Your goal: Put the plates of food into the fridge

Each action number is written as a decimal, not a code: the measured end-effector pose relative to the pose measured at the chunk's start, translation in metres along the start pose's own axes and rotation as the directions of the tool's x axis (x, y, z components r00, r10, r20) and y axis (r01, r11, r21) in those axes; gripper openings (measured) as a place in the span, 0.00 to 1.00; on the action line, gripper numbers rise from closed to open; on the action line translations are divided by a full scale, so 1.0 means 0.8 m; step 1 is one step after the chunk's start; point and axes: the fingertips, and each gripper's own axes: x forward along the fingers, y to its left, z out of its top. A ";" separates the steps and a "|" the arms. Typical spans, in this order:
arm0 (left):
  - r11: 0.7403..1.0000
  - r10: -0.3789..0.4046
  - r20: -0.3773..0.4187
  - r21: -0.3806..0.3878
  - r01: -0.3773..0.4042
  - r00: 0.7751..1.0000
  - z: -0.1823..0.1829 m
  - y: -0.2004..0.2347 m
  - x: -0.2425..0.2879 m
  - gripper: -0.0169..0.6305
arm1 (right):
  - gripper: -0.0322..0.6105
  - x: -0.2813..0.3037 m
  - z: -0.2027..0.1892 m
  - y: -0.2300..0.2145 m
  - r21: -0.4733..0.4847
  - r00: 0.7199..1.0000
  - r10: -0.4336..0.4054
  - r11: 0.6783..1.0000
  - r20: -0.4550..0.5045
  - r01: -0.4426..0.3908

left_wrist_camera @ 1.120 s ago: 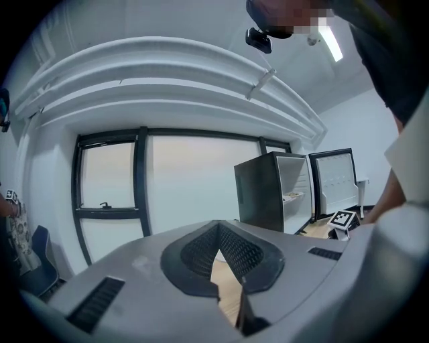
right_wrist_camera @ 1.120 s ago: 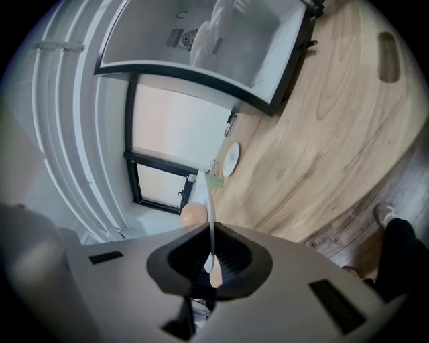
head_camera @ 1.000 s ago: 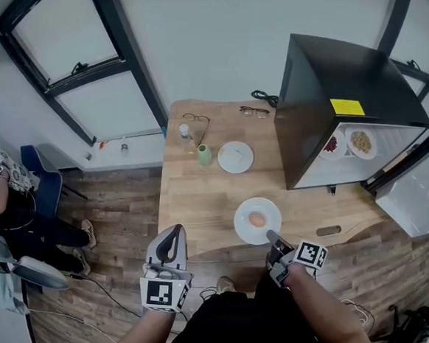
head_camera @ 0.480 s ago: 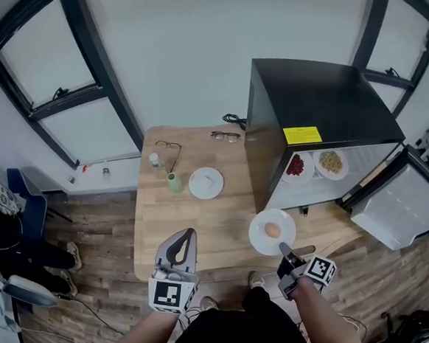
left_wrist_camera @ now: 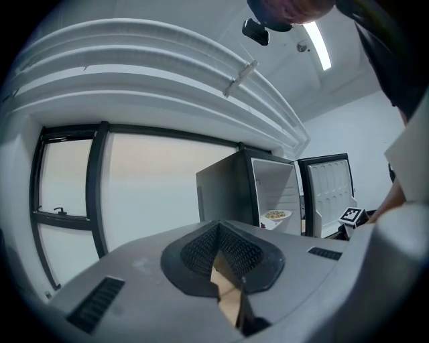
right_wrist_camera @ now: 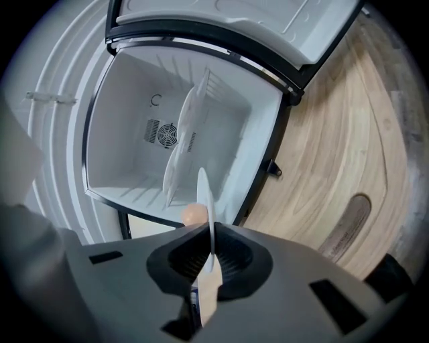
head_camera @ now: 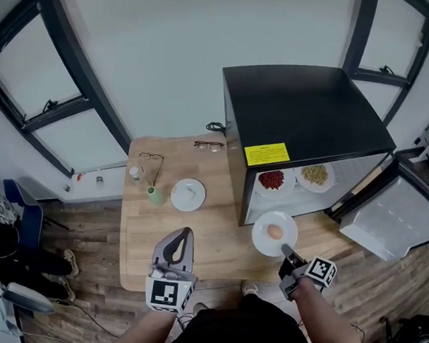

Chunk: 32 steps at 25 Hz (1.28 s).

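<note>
We hold the egg plate [head_camera: 262, 239] pinched in our right gripper [head_camera: 287, 252] at 6 o'clock of the fridge [head_camera: 307, 115] and should push it in toward 12, left gripper [head_camera: 181, 236] closed, empty.

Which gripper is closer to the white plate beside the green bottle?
Left. The left gripper is just on the person's side of the white plate; the right gripper holds the egg plate over by the fridge.

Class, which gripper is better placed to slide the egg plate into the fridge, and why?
Right. The right gripper grips the rim of the egg plate, just in front of the open fridge. The left gripper is shut on nothing, farther off over the table.
</note>
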 end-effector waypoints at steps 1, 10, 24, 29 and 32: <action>1.000 0.004 -0.001 0.002 -0.004 1.000 0.001 -0.003 0.007 0.03 | 0.10 0.003 0.009 -0.004 0.004 1.000 -0.003 1.000 -0.001 0.003; 0.997 0.081 -0.012 0.020 -0.081 0.997 0.006 -0.005 0.060 0.03 | 0.10 0.052 0.070 -0.023 -0.012 0.999 -0.021 1.000 -0.050 0.021; 0.973 0.232 -0.100 0.008 -0.232 0.968 -0.035 0.015 0.051 0.03 | 0.10 0.137 0.107 -0.043 -0.069 0.989 -0.088 0.994 -0.122 0.080; 0.963 0.269 -0.103 0.015 -0.269 0.958 -0.037 0.030 0.043 0.03 | 0.10 0.163 0.111 -0.042 -0.106 0.985 -0.112 0.989 -0.129 0.099; 0.955 0.294 -0.121 0.010 -0.295 0.948 -0.034 0.038 0.036 0.03 | 0.10 0.174 0.113 -0.043 -0.108 0.984 -0.121 0.988 -0.131 0.107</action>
